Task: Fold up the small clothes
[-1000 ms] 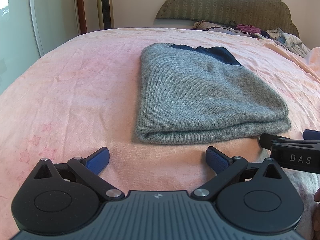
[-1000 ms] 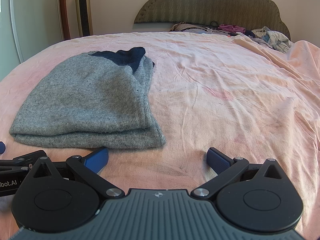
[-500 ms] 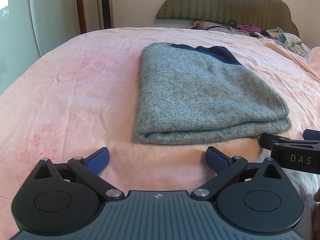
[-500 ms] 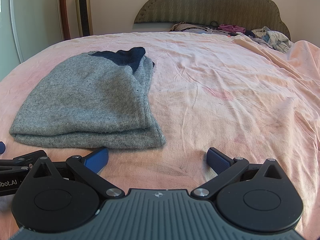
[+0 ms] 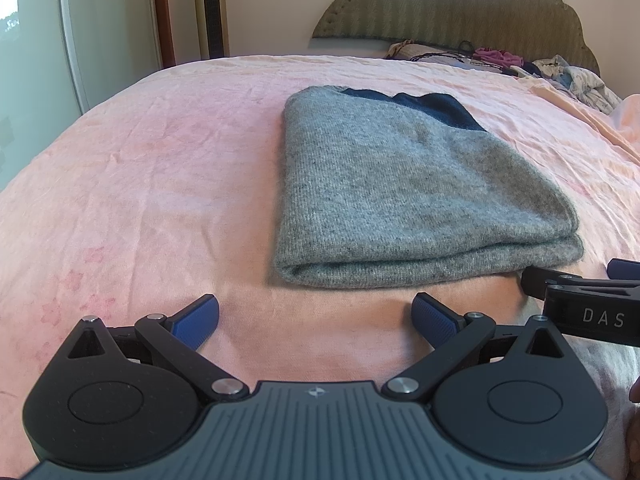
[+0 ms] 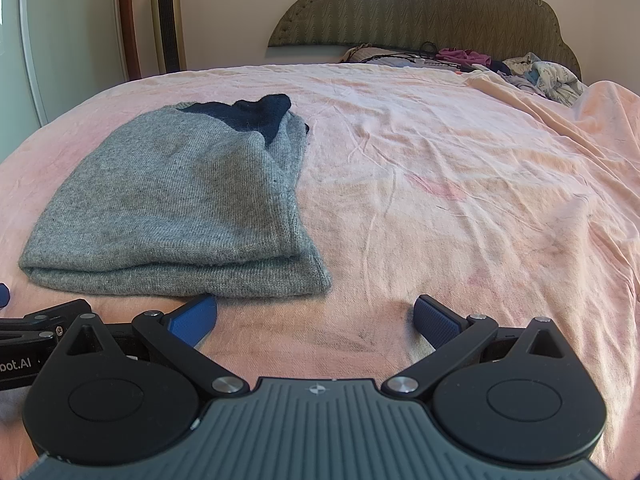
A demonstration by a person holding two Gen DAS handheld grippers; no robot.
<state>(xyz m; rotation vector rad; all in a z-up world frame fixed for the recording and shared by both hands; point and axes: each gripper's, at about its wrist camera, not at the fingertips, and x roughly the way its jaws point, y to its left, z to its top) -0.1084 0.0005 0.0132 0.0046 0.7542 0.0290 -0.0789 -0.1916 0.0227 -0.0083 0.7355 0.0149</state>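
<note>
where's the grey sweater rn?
The folded grey sweater lies on the pink bedsheet, just ahead of both open grippers: right of centre in the left wrist view, left in the right wrist view.

Changes since prior frames: none observed. Folded grey sweater [image 5: 404, 204], left gripper [image 5: 316, 316] and right gripper [image 6: 316, 316] register identical positions; jaws equally spread.

A wide bed covered by a wrinkled pale pink sheet [image 5: 160, 168] carries a folded grey knitted sweater with a dark navy collar [image 5: 400, 200], lying flat near its foot. A heap of mixed crumpled clothes [image 6: 536, 70] sits by the headboard.
</note>
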